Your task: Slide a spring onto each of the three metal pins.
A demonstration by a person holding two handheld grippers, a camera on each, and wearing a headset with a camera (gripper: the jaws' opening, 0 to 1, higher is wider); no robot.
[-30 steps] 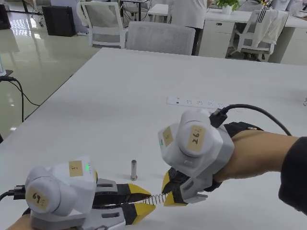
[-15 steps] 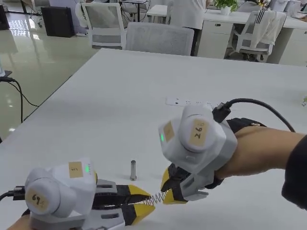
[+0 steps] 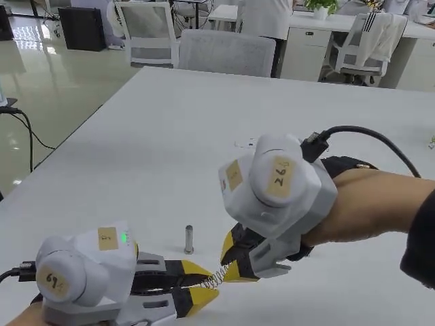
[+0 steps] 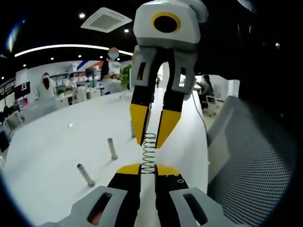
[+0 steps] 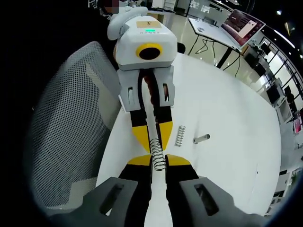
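The spring (image 3: pixel 216 275) is held in the air low over the table (image 3: pixel 170 149), spanning the two grippers. One end is pinched in the narrowly closed jaws of the left gripper (image 3: pixel 204 282), the other in the equally narrow jaws of the right gripper (image 3: pixel 231 261). Over the last second the right gripper has been brought left, toward the left gripper, and rolled a little, so the exposed run of coil has been shortened. The left gripper has hardly been moved. This is judged to be a regrip or hand-over rather than a fitting. The spring is on no pin yet, and the pin (image 3: pixel 189 240) standing just beyond the left gripper's tips is bare. In the left gripper view two bare pins are seen (image 4: pixel 112 148) (image 4: pixel 85 174), and what may be a third is half hidden behind the right gripper's jaw. A second spring (image 5: pixel 180 135) lies on the table in the right gripper view. Work is being done close to the table's near edge, with a mesh chair (image 4: pixel 255 156) just beside it. The left edge is not far off, so little margin is left there. Wide bare surface is left far and right, up to a power strip (image 3: pixel 243 144).
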